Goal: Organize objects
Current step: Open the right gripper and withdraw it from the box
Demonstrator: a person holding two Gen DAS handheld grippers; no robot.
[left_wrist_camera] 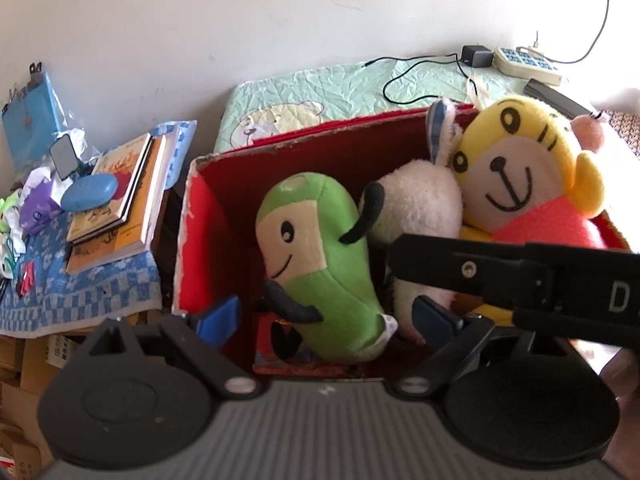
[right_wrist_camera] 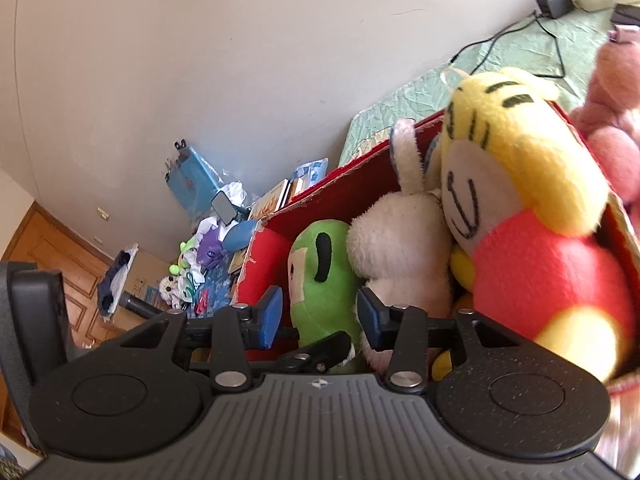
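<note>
A red box [left_wrist_camera: 200, 240] holds a green plush [left_wrist_camera: 320, 264], a white plush [left_wrist_camera: 420, 204] and a yellow tiger plush [left_wrist_camera: 520, 168] in a pink shirt. My left gripper [left_wrist_camera: 326, 318] is open at the box's near edge, its blue pads either side of the green plush's lower end without touching it. The right gripper's black body [left_wrist_camera: 520, 276] crosses in front of the white and yellow plushes. In the right wrist view my right gripper [right_wrist_camera: 320, 316] is open, with the green plush [right_wrist_camera: 324, 280] just beyond its pads. A pink plush [right_wrist_camera: 616, 128] sits outside the box's right wall.
Left of the box, a stack of books [left_wrist_camera: 120, 208] and a blue case [left_wrist_camera: 89, 192] lie on a blue checked cloth [left_wrist_camera: 80, 292] among clutter. Behind the box, a green quilt [left_wrist_camera: 340, 92] carries a power strip [left_wrist_camera: 528, 62], an adapter and cables.
</note>
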